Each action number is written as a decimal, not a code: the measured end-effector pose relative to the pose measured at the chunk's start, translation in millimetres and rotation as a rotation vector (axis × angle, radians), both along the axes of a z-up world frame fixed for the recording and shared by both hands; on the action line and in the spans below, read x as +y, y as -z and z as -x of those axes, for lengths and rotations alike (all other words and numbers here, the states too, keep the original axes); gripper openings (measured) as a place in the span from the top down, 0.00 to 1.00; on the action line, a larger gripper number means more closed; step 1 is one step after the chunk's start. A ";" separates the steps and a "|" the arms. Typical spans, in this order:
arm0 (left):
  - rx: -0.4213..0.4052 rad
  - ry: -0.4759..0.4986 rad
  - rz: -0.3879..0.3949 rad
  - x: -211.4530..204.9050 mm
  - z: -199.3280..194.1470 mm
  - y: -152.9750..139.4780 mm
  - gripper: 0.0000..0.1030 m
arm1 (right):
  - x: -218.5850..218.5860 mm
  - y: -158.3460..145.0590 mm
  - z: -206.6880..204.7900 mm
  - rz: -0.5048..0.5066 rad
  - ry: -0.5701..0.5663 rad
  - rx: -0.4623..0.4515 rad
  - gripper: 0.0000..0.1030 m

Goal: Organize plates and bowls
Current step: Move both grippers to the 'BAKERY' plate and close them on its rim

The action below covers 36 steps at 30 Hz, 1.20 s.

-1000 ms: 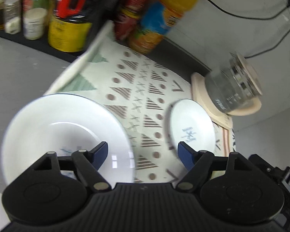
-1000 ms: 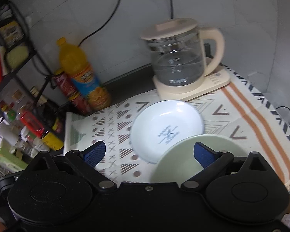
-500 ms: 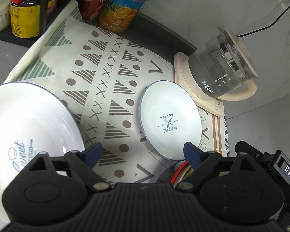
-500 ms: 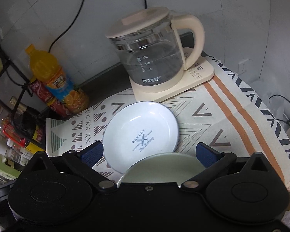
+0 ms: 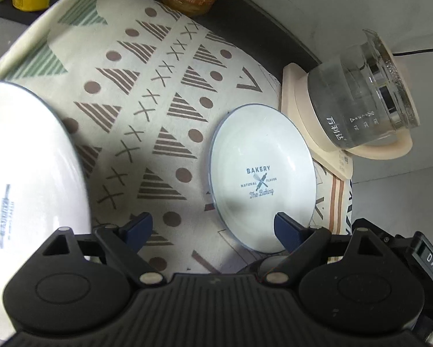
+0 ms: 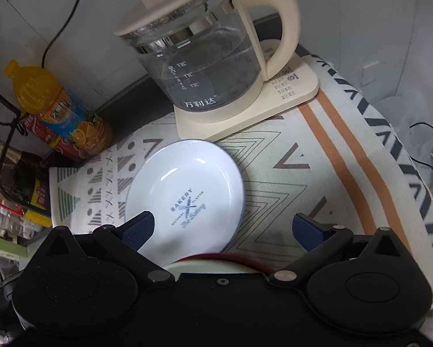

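A small white "Bakery" plate (image 5: 262, 173) lies on the patterned cloth (image 5: 147, 86); it also shows in the right wrist view (image 6: 187, 190). A larger white "Sweet" plate (image 5: 22, 179) lies at the left. My left gripper (image 5: 213, 228) is open above the cloth, its right fingertip over the small plate's near rim. My right gripper (image 6: 222, 227) is open above the small plate's near edge. A pale bowl with a red rim (image 6: 213, 266) sits just below the right gripper, mostly hidden.
A glass kettle on a cream base (image 6: 204, 66) stands right behind the small plate, also in the left wrist view (image 5: 358, 115). An orange juice bottle (image 6: 57, 110) and jars stand at the back left. A dark rack (image 6: 11, 173) holds bottles at the left.
Both grippers have moved forward toward the small plate, which now looks larger. The big plate has slid further to the left edge of the left view. The pale bowl has dropped under the right gripper.
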State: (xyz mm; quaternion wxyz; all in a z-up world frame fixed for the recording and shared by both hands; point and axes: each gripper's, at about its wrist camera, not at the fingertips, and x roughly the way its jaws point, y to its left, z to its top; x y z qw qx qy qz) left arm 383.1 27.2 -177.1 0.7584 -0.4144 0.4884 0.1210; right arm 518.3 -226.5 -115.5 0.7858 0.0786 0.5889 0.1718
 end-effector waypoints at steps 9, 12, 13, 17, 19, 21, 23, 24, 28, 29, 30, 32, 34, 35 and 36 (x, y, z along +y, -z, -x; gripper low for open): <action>-0.004 -0.055 0.011 -8.0 -10.0 17.4 0.31 | -4.3 36.7 -39.9 -0.030 -0.054 0.122 0.38; 0.011 -0.073 0.044 -8.1 -12.2 25.6 0.52 | -1.5 47.6 -48.4 -0.039 -0.080 0.149 0.48; 0.017 -0.080 0.054 -8.3 -12.8 28.1 0.58 | -0.6 51.6 -50.7 -0.039 -0.086 0.161 0.53; 0.032 -0.099 0.069 -9.2 -15.6 35.4 0.70 | 0.2 65.7 -59.8 -0.050 -0.107 0.214 0.65; 0.034 -0.107 0.080 -9.5 -16.1 37.7 0.75 | -0.3 71.3 -63.1 -0.053 -0.117 0.232 0.66; 0.036 -0.110 0.087 -9.5 -17.0 39.7 0.77 | -1.4 77.2 -65.2 -0.058 -0.125 0.255 0.68; 0.036 -0.114 0.095 -9.7 -17.5 41.4 0.81 | -1.8 82.9 -66.0 -0.067 -0.132 0.284 0.72; 0.038 -0.115 0.097 -9.8 -17.9 42.3 0.84 | -1.4 85.4 -65.7 -0.072 -0.138 0.295 0.73; 0.030 -0.110 0.109 -9.8 -19.5 46.0 0.88 | -0.1 91.2 -65.4 -0.083 -0.161 0.309 0.76; 0.023 -0.109 0.114 -9.6 -20.1 47.4 0.89 | 0.1 92.1 -65.6 -0.088 -0.165 0.311 0.77; 0.018 -0.110 0.121 -9.1 -20.3 48.8 0.91 | 0.4 92.6 -66.2 -0.091 -0.168 0.310 0.77; 0.013 -0.108 0.128 -8.4 -20.7 50.0 0.92 | 0.4 92.0 -66.1 -0.097 -0.172 0.304 0.79; 0.009 -0.095 0.117 -9.6 -21.8 48.3 0.93 | 0.2 91.6 -64.8 -0.120 -0.180 0.297 0.89; 0.006 -0.087 0.106 -10.7 -22.1 46.5 0.93 | 0.0 90.8 -63.9 -0.130 -0.183 0.292 0.92; 0.000 -0.078 0.095 -12.0 -22.4 44.3 0.93 | 0.0 89.6 -63.1 -0.128 -0.185 0.283 0.92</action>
